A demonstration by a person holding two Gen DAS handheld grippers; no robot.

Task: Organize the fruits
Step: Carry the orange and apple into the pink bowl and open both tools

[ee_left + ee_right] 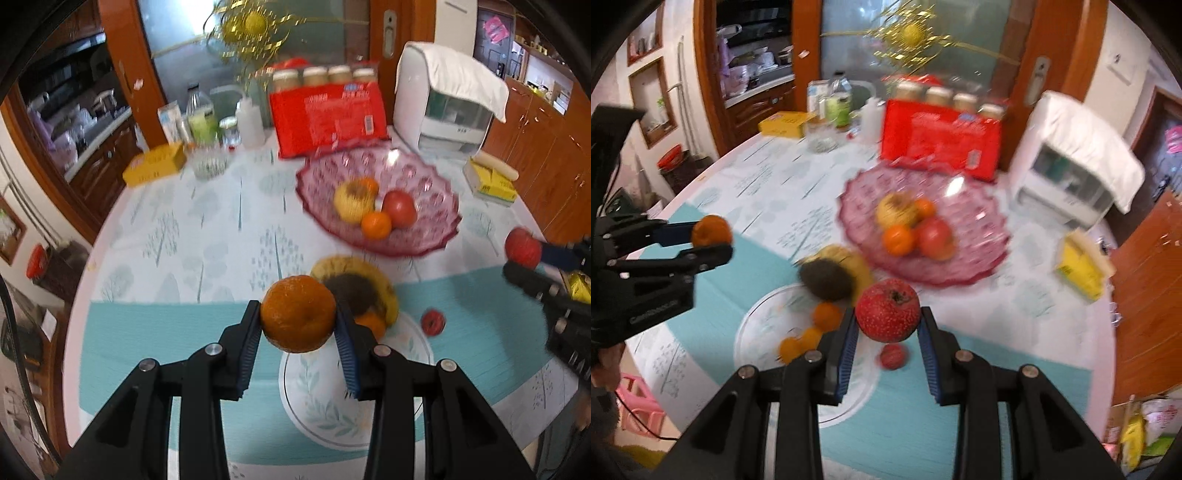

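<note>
The left gripper point(298, 320) is pinching an orange point(297, 313) above the white plate point(317, 413); the right gripper point(888, 325) is clamping a red speckled fruit point(888, 310). Bare teal tablecloth point(155, 332) is lying leftward. Beyond, the pink glass bowl point(417, 236) is holding four fruits. Only the right view is showing small oranges point(801, 341) on the plate.

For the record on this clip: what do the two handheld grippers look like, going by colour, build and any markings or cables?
Both grippers, left and right, are matte black, angular linkages with round silver pivot pins. Each finger carries a ribbed blue pad. The right wrist view shows pale, blurred lettering on the left gripper's body and a thin black cable hanging below it.
</note>
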